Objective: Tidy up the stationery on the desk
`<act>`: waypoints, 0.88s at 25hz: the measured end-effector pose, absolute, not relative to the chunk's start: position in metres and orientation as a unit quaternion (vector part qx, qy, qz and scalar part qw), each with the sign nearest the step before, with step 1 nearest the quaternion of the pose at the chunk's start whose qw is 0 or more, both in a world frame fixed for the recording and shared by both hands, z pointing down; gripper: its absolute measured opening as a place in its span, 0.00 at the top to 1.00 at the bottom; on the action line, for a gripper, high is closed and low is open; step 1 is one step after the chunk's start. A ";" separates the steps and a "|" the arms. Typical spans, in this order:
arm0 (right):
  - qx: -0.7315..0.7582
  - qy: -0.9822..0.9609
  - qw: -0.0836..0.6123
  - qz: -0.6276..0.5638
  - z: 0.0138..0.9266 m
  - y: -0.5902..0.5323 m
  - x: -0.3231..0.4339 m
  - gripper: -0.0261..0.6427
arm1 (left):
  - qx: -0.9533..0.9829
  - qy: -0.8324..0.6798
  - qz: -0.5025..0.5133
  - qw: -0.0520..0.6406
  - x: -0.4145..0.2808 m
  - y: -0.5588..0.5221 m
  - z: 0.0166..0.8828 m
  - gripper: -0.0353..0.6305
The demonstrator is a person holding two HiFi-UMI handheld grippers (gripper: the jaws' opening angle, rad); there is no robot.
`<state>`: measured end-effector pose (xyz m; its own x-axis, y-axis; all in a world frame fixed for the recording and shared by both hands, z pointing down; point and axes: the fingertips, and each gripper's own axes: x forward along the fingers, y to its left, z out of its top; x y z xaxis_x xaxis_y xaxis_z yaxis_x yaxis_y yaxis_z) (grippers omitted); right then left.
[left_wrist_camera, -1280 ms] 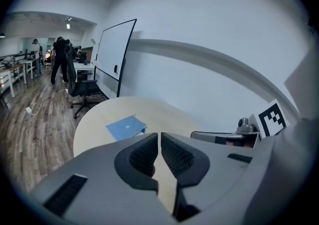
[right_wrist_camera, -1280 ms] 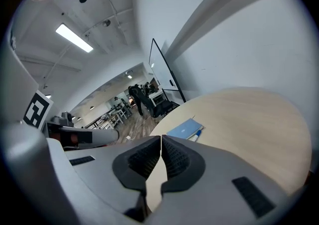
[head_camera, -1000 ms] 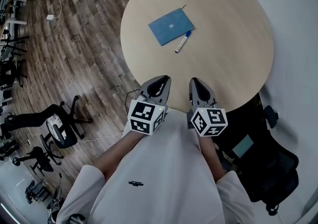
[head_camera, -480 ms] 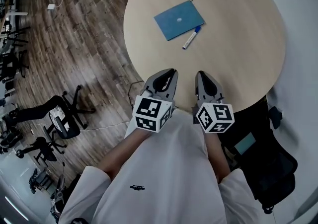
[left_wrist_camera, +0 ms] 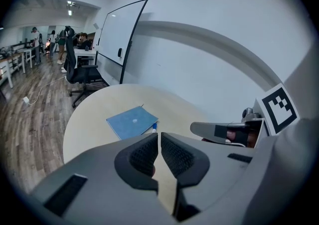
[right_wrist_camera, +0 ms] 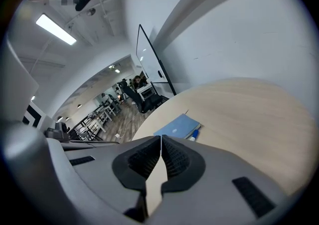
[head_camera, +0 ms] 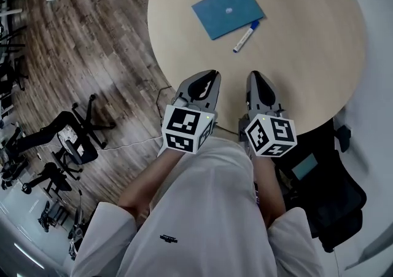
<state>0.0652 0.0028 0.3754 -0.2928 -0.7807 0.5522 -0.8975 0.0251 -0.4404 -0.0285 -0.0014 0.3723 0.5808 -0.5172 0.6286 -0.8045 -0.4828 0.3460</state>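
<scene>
A blue notebook [head_camera: 228, 10] lies flat on the round wooden desk [head_camera: 307, 42], with a white marker with a blue cap [head_camera: 245, 37] just beside its near right corner. The same notebook [left_wrist_camera: 131, 121] and marker [left_wrist_camera: 154, 128] appear in the left gripper view, and the notebook [right_wrist_camera: 178, 126] and marker [right_wrist_camera: 193, 134] in the right gripper view. My left gripper [head_camera: 212, 75] and right gripper [head_camera: 254, 75] hang side by side over the desk's near edge, well short of both items. Both are shut with nothing between the jaws.
Office chairs [head_camera: 70, 140] stand on the wooden floor to the left, and a black chair [head_camera: 325, 196] sits behind me at the right. A whiteboard [left_wrist_camera: 119, 32] and another chair [left_wrist_camera: 82, 72] stand beyond the desk. A cable [head_camera: 132, 144] runs across the floor.
Both grippers have moved forward and down toward the desk's near edge, staying shut. The notebook and marker have not moved on the desk.
</scene>
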 end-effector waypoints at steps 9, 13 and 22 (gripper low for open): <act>0.599 -0.691 0.069 0.398 0.409 -0.028 0.046 0.91 | 0.834 -0.391 0.238 0.308 -0.048 -0.051 0.407 0.89; 0.602 -0.685 0.055 0.406 0.420 -0.043 0.046 0.91 | 0.842 -0.380 0.241 0.298 -0.046 -0.070 0.416 0.89; 0.608 -0.676 0.050 0.413 0.442 -0.086 0.050 0.91 | 0.851 -0.368 0.249 0.279 -0.036 -0.117 0.439 0.89</act>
